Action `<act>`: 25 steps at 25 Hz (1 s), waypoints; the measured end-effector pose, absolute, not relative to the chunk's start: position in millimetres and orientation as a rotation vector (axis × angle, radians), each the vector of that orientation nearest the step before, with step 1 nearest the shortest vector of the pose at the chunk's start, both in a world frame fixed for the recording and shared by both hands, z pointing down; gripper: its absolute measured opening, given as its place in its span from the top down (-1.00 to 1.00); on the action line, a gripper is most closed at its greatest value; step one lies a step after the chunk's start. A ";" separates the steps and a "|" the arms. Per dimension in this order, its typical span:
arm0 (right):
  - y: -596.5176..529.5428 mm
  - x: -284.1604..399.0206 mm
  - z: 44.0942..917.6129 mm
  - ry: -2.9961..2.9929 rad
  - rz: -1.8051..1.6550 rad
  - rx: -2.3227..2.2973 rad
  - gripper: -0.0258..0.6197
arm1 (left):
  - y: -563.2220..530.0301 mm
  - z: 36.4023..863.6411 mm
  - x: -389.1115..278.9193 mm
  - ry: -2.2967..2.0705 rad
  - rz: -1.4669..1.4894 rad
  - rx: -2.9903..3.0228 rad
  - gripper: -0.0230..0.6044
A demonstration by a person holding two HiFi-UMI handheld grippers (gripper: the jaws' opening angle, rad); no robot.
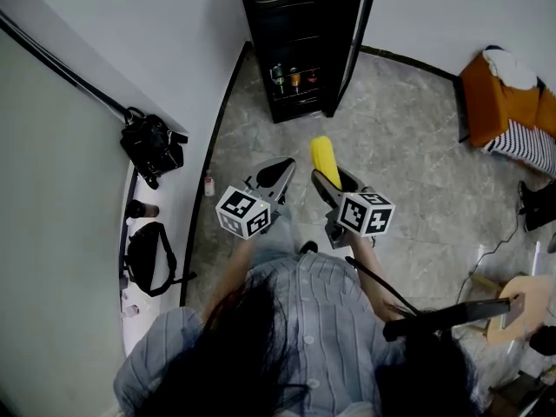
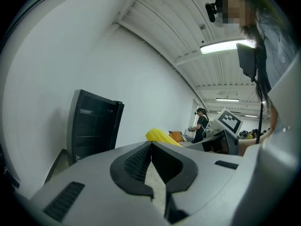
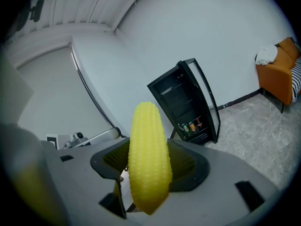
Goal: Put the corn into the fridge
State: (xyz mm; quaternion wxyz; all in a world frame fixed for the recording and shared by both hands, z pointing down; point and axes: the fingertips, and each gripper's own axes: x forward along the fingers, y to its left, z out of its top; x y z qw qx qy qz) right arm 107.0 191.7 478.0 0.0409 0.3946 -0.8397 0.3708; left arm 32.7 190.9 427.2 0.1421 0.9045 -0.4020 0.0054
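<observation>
Grey stone floor [image 1: 408, 129], white walls, and a black fridge [image 1: 300, 42] with its door swung open. The right tool [image 1: 334, 181] is clamped on the yellow corn [image 1: 324, 158], held short of the fridge. The left tool [image 1: 280, 170] has its tips together, empty.

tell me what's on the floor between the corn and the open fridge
Nothing. In the head view only bare grey floor lies between the corn, held in the right gripper, and the fridge.
</observation>
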 end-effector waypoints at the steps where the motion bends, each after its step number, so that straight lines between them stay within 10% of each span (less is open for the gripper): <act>1: 185.4 105.3 478.8 -2.566 1.140 1.212 0.14 | 184.1 427.7 30.7 -1.155 0.016 2.609 0.90; 25: 13.9 -2.4 484.6 -2.455 1.211 1.280 0.14 | 5.6 429.5 -64.8 -0.935 0.011 2.643 0.90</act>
